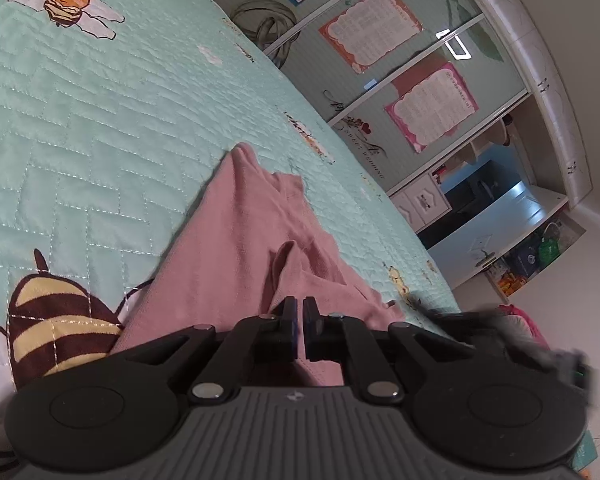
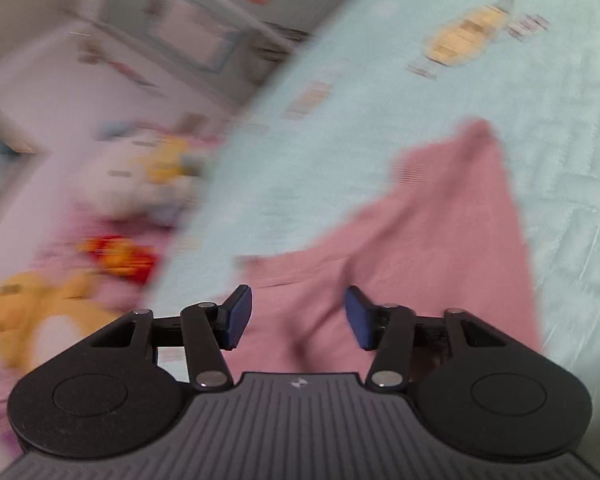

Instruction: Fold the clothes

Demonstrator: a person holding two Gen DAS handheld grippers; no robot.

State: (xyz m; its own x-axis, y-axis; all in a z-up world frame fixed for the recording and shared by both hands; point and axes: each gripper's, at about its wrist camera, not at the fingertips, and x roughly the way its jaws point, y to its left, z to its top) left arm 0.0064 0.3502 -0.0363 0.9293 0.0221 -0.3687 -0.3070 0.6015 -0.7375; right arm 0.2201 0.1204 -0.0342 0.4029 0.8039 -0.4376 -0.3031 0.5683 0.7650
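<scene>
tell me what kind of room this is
Most likely a child's bedroom. A bed covered by a mint quilted bedspread with cartoon bees, a sliding-door wardrobe hung with study charts, and blurred soft toys on the floor point that way. A pink garment lies on the bedspread.

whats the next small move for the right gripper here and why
Probably close the right gripper on the pink garment lying between its open jaws. The left gripper looks already shut on the cloth, so a second grip would let both lift it off the quilt.

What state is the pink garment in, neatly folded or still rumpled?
Rumpled: the pink garment lies in loose ridges and uneven flaps on the bedspread, with no squared edges.
</scene>
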